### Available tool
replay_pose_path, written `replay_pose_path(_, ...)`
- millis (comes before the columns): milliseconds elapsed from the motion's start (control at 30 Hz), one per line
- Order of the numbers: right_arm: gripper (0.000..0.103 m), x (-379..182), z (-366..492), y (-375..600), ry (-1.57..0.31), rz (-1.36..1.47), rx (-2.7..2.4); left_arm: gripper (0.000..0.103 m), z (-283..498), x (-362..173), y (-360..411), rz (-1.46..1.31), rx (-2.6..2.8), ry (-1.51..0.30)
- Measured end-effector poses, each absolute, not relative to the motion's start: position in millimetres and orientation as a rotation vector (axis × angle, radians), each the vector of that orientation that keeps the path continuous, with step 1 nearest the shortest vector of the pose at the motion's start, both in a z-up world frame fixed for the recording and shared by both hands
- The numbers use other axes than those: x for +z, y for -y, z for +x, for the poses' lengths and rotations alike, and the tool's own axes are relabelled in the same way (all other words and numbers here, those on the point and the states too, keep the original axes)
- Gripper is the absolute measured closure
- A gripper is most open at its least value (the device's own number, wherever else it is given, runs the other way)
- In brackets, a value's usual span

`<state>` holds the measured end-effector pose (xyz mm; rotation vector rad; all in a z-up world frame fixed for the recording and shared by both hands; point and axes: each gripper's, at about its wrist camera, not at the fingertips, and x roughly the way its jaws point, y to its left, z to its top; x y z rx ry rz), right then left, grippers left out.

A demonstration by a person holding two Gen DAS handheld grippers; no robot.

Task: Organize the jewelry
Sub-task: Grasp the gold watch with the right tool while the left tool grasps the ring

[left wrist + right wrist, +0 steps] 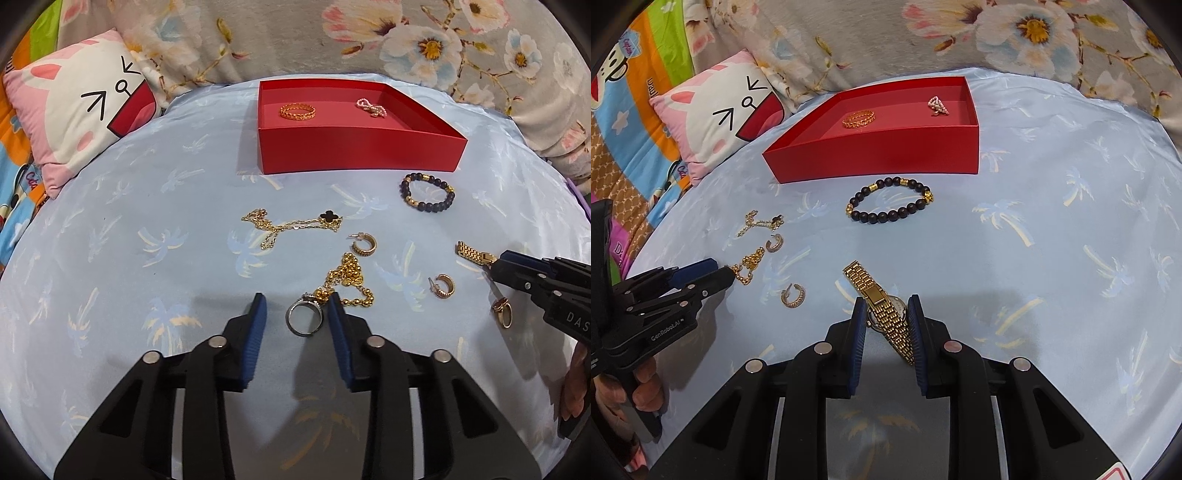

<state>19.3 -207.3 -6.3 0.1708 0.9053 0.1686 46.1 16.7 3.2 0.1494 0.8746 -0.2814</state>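
Observation:
A red tray (362, 153) (879, 155) at the back holds a gold bangle (297, 110) and a pink bead piece (371, 107). My left gripper (297, 304) is open, its fingers either side of a silver ring (303, 319) next to a gold ball chain (349, 280). My right gripper (886, 310) straddles a gold watch (882, 310) lying on the sheet; its pads stand close beside the watch. It shows at the right of the left wrist view (496, 267). Loose on the sheet lie a black bead bracelet (426, 192) (890, 199), a clover necklace (295, 221), two hoop earrings (364, 245) (443, 286) and a gold ring (503, 312).
The jewelry lies on a light blue palm-print sheet (147, 240) over a soft bed. A pink cat pillow (85, 110) sits at the back left. A floral grey cushion (332, 37) runs along the back behind the tray.

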Motion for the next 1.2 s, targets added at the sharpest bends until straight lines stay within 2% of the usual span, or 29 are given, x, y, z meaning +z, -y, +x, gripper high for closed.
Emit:
replay_pose_path(100, 0.082, -5.8, 18.7, 207.5, -0.903, 0.175, 0.164, 0.084, 45.2, 3.4, -15.2, 0.153, -0.289, -0.873)
replay_pose_path(533, 0.094, -3.6, 14.0, 212.6, -0.876, 0.202, 0.159, 0.084, 43.2, 8.8, -19.8, 0.111, -0.311, -0.886)
replay_pose_path(700, 0.103, -3.3, 12.8, 214.7, -0.868, 0.217, 0.150, 0.084, 41.5, 15.2, -22.2, 0.100, -0.318, -0.873)
replay_pose_path(833, 0.102, -0.9, 11.3, 217.3, -0.853, 0.234, 0.160, 0.084, 41.3, 16.3, -22.7, 0.092, -0.320, -0.875)
replay_pose_path(933, 0.087, 2.4, 9.0, 217.3, -0.838, 0.232, 0.156, 0.084, 41.0, 15.6, -23.0, 0.088, -0.322, -0.881)
replay_pose_path(967, 0.076, 2.8, 8.6, 215.1, -0.837, 0.217, 0.152, 0.084, 40.8, 15.1, -23.1, 0.087, -0.323, -0.882)
replay_pose_path(1000, 0.072, 2.8, 8.8, 211.9, -0.839, 0.196, 0.146, 0.084, 40.9, 14.3, -23.7, 0.087, -0.322, -0.884)
replay_pose_path(1133, 0.072, -1.5, 14.4, 199.9, -0.876, 0.126, 0.141, 0.084, 40.7, 12.5, -25.3, 0.082, -0.321, -0.888)
replay_pose_path(1200, 0.082, -4.7, 17.8, 199.0, -0.899, 0.119, 0.141, 0.084, 40.4, 12.1, -26.0, 0.080, -0.319, -0.889)
